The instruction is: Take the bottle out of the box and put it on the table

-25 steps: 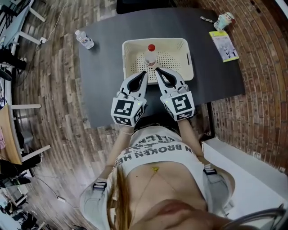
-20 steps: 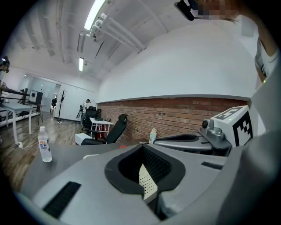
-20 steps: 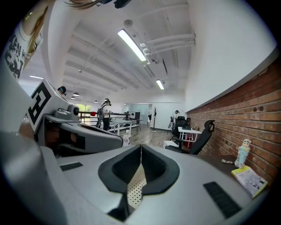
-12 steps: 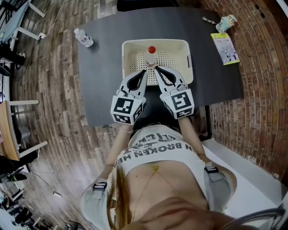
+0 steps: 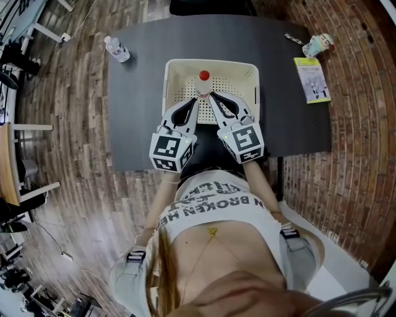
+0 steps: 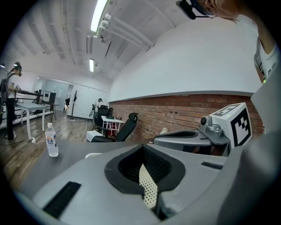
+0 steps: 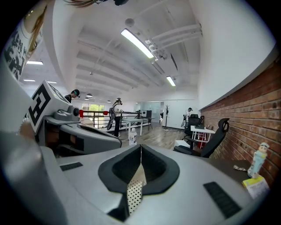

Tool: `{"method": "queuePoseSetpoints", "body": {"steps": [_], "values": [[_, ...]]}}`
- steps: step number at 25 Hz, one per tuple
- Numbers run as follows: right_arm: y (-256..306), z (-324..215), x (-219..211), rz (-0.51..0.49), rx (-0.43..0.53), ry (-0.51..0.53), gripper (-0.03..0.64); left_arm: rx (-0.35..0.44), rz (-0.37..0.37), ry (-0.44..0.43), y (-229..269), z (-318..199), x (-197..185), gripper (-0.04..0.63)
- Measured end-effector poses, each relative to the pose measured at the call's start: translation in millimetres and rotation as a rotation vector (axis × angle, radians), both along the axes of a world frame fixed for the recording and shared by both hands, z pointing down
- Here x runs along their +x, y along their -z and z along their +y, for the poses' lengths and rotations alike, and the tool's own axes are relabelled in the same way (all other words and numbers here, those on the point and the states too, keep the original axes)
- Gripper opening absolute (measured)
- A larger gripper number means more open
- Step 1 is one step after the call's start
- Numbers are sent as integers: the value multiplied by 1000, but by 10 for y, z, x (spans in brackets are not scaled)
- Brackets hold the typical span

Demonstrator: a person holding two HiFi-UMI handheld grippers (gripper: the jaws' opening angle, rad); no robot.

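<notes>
A clear bottle (image 5: 203, 85) with a red cap stands upright in the cream perforated box (image 5: 210, 63) on the dark table (image 5: 136, 105). Both grippers reach over the box's near side, angled toward each other, their tips just short of the bottle. My left gripper (image 5: 196, 101) is shut with nothing in it, and so is my right gripper (image 5: 211, 96). In the left gripper view the left gripper (image 6: 143, 147) shows only the box's dotted floor (image 6: 148, 189) below its tips. The right gripper (image 7: 141, 146) shows the same floor (image 7: 134, 189). The boxed bottle is hidden in both gripper views.
A second water bottle (image 5: 116, 49) stands at the table's far left corner, also seen as a bottle (image 6: 52, 139) in the left gripper view. A yellow booklet (image 5: 312, 79) and a small cup-like figure (image 5: 318, 44) lie at the right edge. An office chair (image 5: 210, 6) sits beyond the table.
Both grippers have edged forward together over the box toward the bottle. Their jaws have stayed shut.
</notes>
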State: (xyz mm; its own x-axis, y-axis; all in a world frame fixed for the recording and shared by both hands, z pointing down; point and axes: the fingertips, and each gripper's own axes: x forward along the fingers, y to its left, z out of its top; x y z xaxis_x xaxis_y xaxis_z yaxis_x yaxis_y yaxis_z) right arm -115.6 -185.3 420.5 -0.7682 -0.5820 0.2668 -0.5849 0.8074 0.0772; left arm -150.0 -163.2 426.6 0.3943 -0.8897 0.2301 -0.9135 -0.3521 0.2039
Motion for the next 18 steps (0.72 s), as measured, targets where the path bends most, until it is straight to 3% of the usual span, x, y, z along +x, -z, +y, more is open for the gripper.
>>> {"method": "queuePoseSetpoints", "body": {"steps": [18], "values": [[-299,-268,-108,25,-56,21,9,-45,-3,39,-110,-27,-42,5]]}}
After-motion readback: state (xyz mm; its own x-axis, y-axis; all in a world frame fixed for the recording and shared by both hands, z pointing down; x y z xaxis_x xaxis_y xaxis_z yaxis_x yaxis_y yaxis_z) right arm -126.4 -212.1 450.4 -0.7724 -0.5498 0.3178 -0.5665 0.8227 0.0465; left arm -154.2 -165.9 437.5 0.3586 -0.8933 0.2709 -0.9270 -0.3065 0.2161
